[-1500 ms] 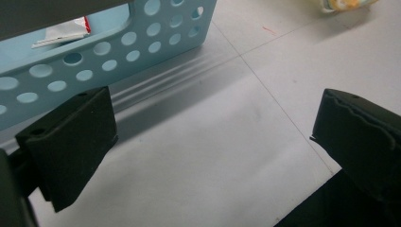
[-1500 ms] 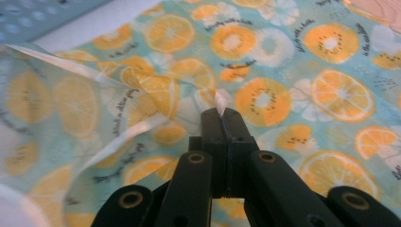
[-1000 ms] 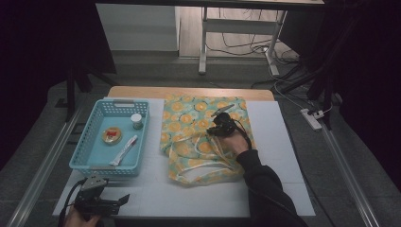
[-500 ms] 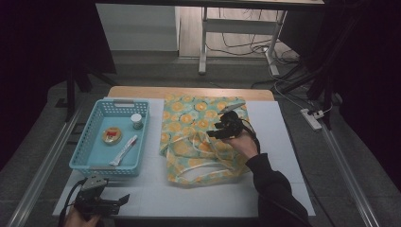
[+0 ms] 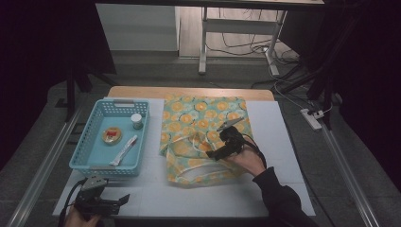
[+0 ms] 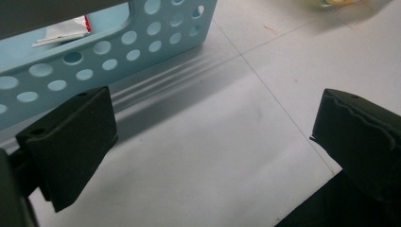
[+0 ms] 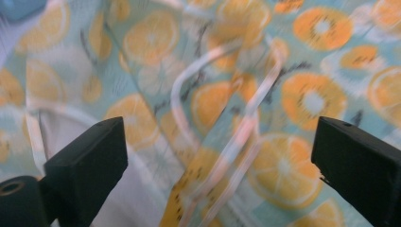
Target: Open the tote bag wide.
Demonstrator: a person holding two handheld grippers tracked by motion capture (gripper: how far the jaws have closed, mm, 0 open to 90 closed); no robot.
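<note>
A cloth [image 5: 198, 118] printed with orange slices on teal lies in the middle of the white table, its near part folded and rumpled. My right gripper [image 5: 216, 152] hovers over that near part, pointing left. Its jaws have just been opening and now stand wide apart. In the right gripper view the gripper [image 7: 220, 161] looks down on the cloth [image 7: 312, 99] and a thin white cord [image 7: 236, 137], with nothing pressed between the pads. My left gripper [image 5: 124, 201] rests at the near left corner. It is open [image 6: 215, 137] over bare table.
A light blue perforated basket [image 5: 85, 142] stands left of the cloth, its wall [image 6: 118, 42] just beyond my left gripper. It holds a small white jar [image 5: 136, 121], a round yellow item with red [image 5: 111, 135] and a white utensil [image 5: 124, 149]. Bare white table [image 5: 274, 142] lies right of the cloth.
My right hand has moved toward the near edge of the table over the cloth, and the cloth's near part has bunched up. The left gripper has stayed put.
</note>
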